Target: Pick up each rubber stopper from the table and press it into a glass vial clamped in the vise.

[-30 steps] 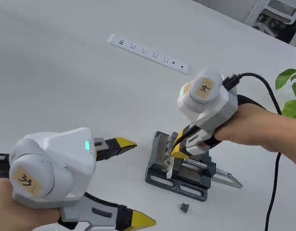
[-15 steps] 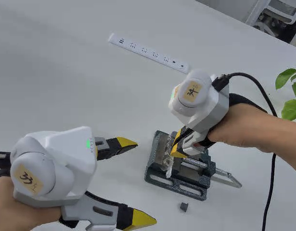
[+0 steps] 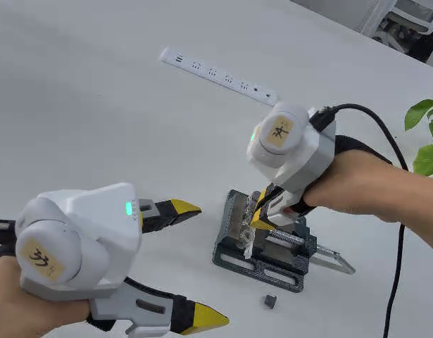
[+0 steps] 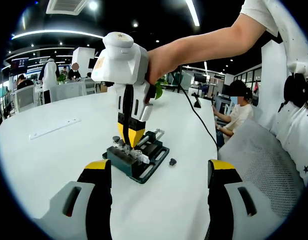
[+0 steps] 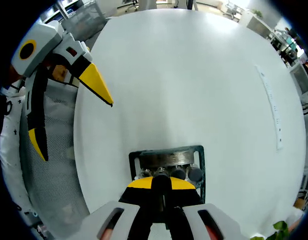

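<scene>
A dark vise stands on the white table and clamps a row of glass vials. My right gripper points down over the vials, shut on a dark rubber stopper between its yellow tips. Two neighbouring vials carry dark stoppers. In the left gripper view the right gripper hovers just above the vials in the vise. A loose stopper lies on the table in front of the vise, also the stopper. My left gripper is open, left of the vise, holding nothing.
A white power strip lies far back on the table. A black cable trails from the right gripper, and plant leaves sit at the right edge. The vise handle sticks out to the right.
The right gripper's body has shifted a little left and tilted, its tips staying over the vials. The left gripper has hardly moved.
</scene>
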### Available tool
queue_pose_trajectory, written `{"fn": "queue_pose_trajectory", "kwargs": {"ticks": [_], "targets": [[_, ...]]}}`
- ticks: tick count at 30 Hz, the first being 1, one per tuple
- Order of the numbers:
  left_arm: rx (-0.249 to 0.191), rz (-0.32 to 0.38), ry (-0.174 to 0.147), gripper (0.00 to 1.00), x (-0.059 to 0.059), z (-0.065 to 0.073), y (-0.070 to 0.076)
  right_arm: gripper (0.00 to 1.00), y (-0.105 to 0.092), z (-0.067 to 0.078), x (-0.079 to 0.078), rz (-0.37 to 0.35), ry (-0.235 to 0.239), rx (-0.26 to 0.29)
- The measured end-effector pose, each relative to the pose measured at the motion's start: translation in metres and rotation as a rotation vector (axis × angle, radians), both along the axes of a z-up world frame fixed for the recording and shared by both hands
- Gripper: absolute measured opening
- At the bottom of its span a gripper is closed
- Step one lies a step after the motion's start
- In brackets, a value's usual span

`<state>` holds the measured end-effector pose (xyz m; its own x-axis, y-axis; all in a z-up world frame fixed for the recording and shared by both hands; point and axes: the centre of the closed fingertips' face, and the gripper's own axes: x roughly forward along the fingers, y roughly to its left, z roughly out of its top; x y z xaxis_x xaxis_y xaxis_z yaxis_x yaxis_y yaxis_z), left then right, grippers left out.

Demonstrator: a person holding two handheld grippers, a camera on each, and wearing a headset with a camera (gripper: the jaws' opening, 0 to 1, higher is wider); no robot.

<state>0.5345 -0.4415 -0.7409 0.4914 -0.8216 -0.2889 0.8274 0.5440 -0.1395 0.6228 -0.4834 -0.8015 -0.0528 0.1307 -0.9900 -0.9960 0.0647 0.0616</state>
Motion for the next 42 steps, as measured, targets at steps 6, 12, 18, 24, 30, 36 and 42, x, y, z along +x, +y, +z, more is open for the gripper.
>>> {"fn": "queue_pose_trajectory", "kwargs": {"ticks": [6, 12, 18, 24, 30, 36, 42], "targets": [[-0.001, -0.002, 0.001, 0.78, -0.0018, -0.0003, -0.0011, 0.03, 0.0018, -0.0005, -0.0005, -0.011, -0.005, -0.013], [-0.008, 0.002, 0.001, 0.77, -0.0023, 0.0009, -0.0015, 0.03, 0.0003, 0.0003, -0.0018, -0.027, -0.003, -0.019], [-0.009, 0.006, 0.003, 0.77, -0.0023, 0.0003, 0.0001, 0.03, 0.001, 0.001, -0.002, -0.029, -0.002, -0.022], [-0.009, 0.004, 0.003, 0.77, -0.0021, -0.0005, 0.0005, 0.03, 0.0008, 0.0036, -0.0021, -0.038, 0.003, -0.025], [-0.013, 0.005, 0.004, 0.77, -0.0023, 0.0002, -0.0001, 0.03, 0.0014, 0.0034, -0.0022, -0.038, 0.004, -0.03], [-0.015, 0.006, 0.003, 0.76, -0.0028, 0.001, 0.0007, 0.03, 0.0025, 0.0036, -0.0025, -0.038, 0.004, -0.045], [-0.016, 0.01, 0.004, 0.76, -0.0021, 0.0005, 0.0028, 0.03, 0.0057, 0.0023, -0.0019, -0.024, 0.002, -0.064]]}}
